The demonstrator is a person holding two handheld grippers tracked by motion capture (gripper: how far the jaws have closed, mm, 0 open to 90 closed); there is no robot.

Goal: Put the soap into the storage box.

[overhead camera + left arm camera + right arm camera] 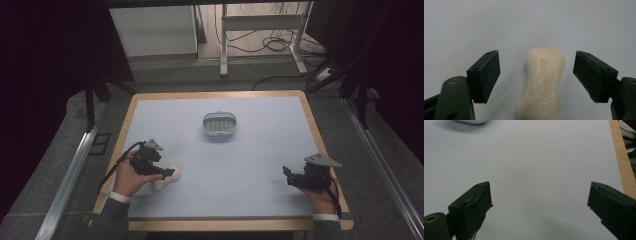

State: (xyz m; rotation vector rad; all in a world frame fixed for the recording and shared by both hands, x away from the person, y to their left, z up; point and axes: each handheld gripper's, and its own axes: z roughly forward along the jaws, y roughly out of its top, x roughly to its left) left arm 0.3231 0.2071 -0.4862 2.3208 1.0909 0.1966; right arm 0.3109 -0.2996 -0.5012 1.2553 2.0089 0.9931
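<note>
A cream bar of soap with embossed lettering lies flat on the pale table, seen too in the high view at the near left as the soap. My left gripper is open, its two black jaws standing on either side of the bar without touching it; in the high view the left gripper sits right over the soap. My right gripper is open with only bare table between its jaws, and the right gripper rests at the near right.
A white oval soap dish with a slotted insert stands at the middle back of the table; its edge shows as the dish. The wooden table rim runs close on the right. Desk legs and cables lie beyond the table.
</note>
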